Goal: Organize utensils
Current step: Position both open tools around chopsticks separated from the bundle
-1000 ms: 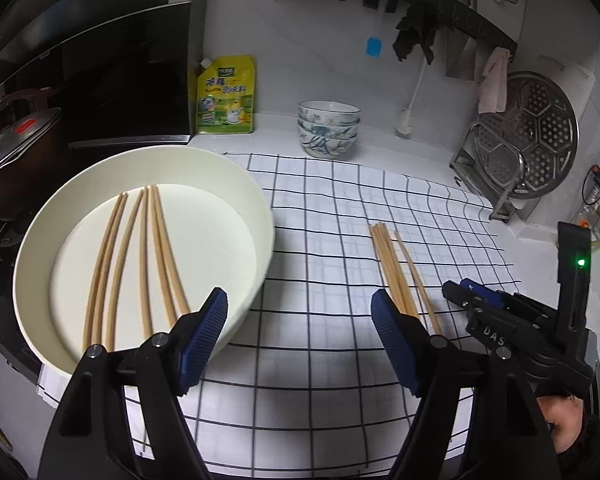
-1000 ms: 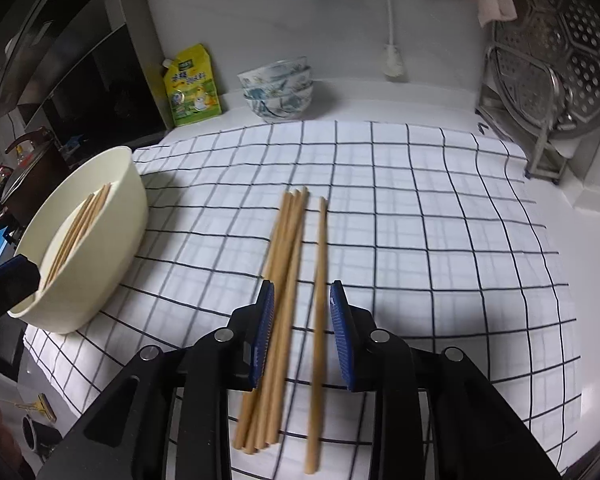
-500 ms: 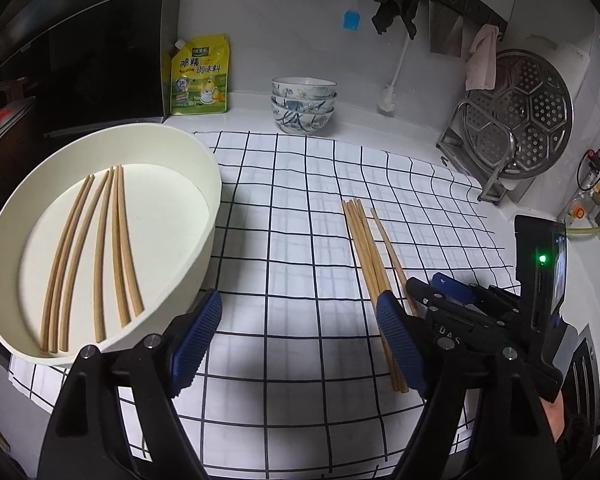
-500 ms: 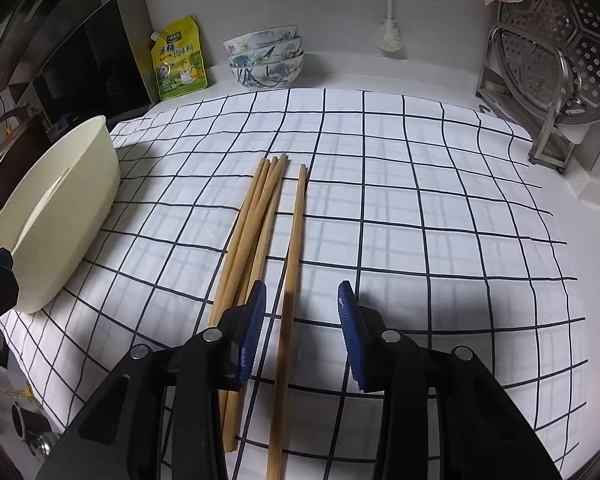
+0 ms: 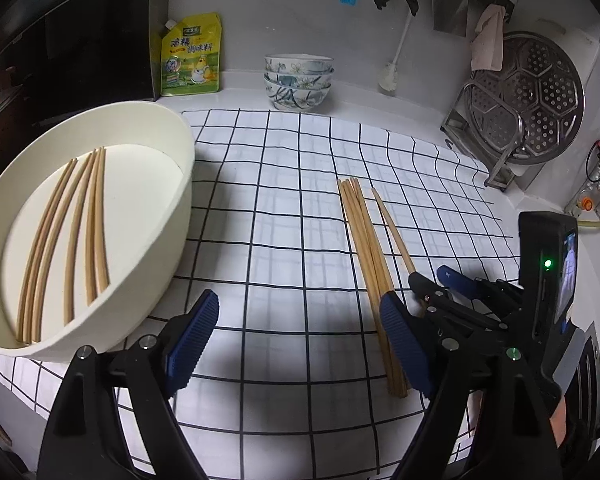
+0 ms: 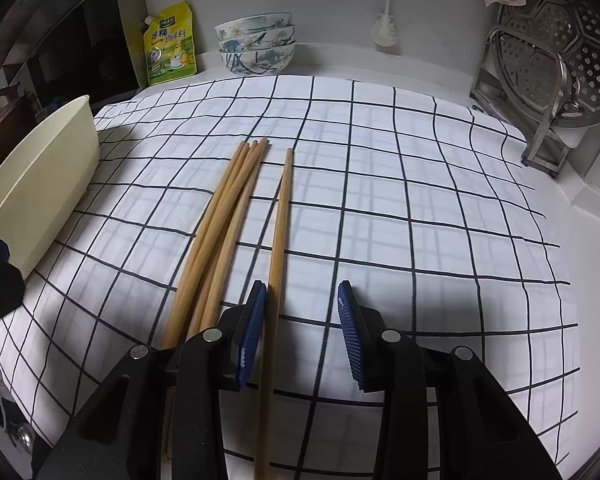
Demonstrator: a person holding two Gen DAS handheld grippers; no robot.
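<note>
A bundle of wooden chopsticks [image 6: 224, 216] lies on the checked cloth [image 6: 400, 200], with a single chopstick [image 6: 281, 224] just to its right. My right gripper [image 6: 302, 332] is open and low over the cloth; the single chopstick lies between its pads, close to the left pad. In the left wrist view the bundle [image 5: 364, 248] lies by my right gripper [image 5: 432, 284]. My left gripper [image 5: 300, 340] is open and empty above the cloth. A cream oval basin [image 5: 172, 216] at the left holds several chopsticks [image 5: 64, 240].
Stacked patterned bowls [image 5: 298, 80] and a yellow pouch [image 5: 191, 56] stand at the back wall. A metal rack with a steamer plate [image 5: 528, 96] stands at the right. A brush [image 5: 392, 76] hangs by the wall. A dark stove is at the far left.
My right gripper has moved down and forward and opened wider around the single chopstick. My left gripper has swung right, away from the basin, and stays open.
</note>
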